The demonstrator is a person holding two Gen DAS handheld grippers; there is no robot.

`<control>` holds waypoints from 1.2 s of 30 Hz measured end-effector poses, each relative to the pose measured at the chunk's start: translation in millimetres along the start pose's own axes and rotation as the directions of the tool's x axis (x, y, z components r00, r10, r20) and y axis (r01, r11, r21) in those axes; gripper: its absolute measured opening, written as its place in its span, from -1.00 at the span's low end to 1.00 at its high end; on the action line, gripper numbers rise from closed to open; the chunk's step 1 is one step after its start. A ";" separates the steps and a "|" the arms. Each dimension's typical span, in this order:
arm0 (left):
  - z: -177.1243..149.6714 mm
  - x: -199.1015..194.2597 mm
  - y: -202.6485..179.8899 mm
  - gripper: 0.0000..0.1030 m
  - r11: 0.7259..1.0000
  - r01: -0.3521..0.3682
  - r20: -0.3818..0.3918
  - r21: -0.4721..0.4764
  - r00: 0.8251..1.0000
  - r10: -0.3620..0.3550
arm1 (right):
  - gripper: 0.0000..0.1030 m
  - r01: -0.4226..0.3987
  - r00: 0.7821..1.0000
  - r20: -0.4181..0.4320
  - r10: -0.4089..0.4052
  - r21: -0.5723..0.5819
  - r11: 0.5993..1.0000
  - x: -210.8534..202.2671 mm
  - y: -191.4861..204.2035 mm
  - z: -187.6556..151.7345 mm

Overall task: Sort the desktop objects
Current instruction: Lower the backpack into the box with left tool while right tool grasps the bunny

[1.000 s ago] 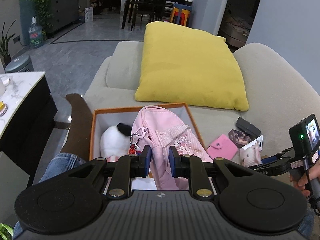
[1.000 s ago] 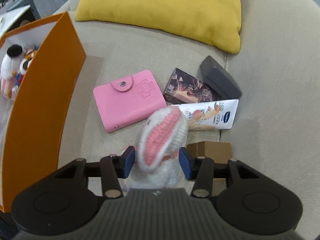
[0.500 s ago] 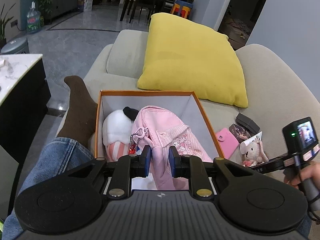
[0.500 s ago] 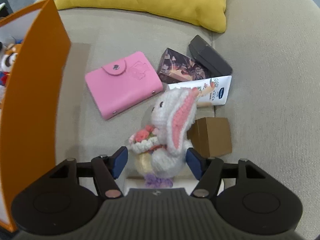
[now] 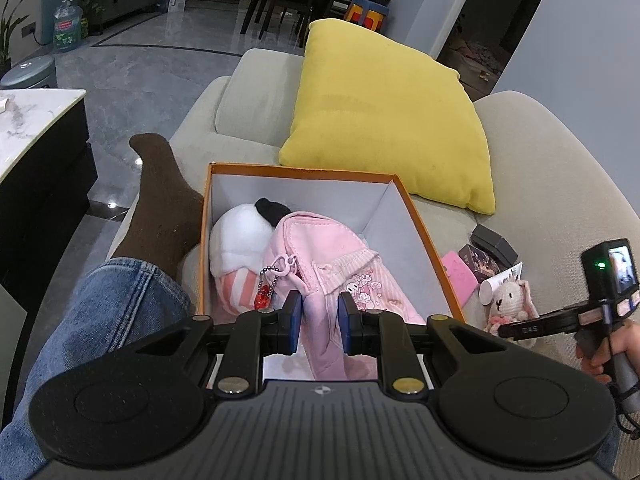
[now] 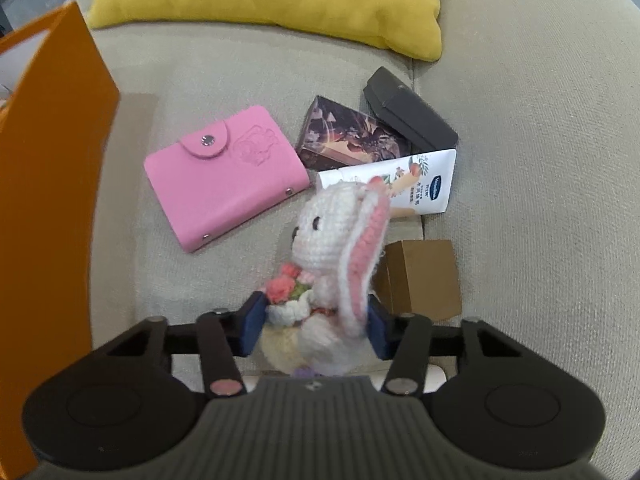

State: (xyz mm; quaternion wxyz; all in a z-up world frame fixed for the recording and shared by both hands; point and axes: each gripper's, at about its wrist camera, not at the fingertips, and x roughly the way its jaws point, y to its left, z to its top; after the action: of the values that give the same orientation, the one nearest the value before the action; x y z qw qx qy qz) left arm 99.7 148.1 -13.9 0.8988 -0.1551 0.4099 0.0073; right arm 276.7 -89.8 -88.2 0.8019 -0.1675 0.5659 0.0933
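Since second ago, my right hand-held gripper (image 6: 316, 326) widened, now closing on white crocheted rabbit with pink ears (image 6: 340, 248); blue pads touch its body, rabbit upright on beige sofa cushion (image 6: 520, 160). White printed tube (image 6: 404, 184) carries blue oval logo, writing too small to read. My left hand-held gripper (image 5: 319, 328), angled down, clenched on pink fabric backpack (image 5: 320, 264) inside orange cardboard box (image 5: 424, 232).

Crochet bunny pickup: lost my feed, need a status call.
Right gripper closing, crochet bunny between its pads. Left gripper shut on pink bag, over orange box. Nothing blocking.
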 end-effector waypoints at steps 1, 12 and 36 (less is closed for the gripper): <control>-0.8 -1.5 1.1 -0.58 1.000 -0.001 0.001 -0.003 1.000 0.001 | -0.17 -0.008 1.000 0.007 0.008 -0.003 1.000 -3.3 -0.4 -2.5; -1.8 -20.2 3.2 -0.58 1.000 0.003 0.034 -0.005 0.999 -0.003 | -0.93 -0.056 0.998 0.035 0.055 0.026 0.998 -26.7 -9.9 -2.2; 0.5 -5.6 0.2 -0.57 1.000 -0.026 0.002 -0.006 1.000 0.026 | 0.33 -0.120 0.989 -0.054 0.139 0.268 0.956 21.2 -37.3 22.6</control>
State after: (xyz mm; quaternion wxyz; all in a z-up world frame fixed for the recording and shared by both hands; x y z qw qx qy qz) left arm 96.3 149.1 -9.5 0.8986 -0.1524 0.4108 0.0205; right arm 316.5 -116.8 -95.2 0.7881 -0.0250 0.6117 0.0634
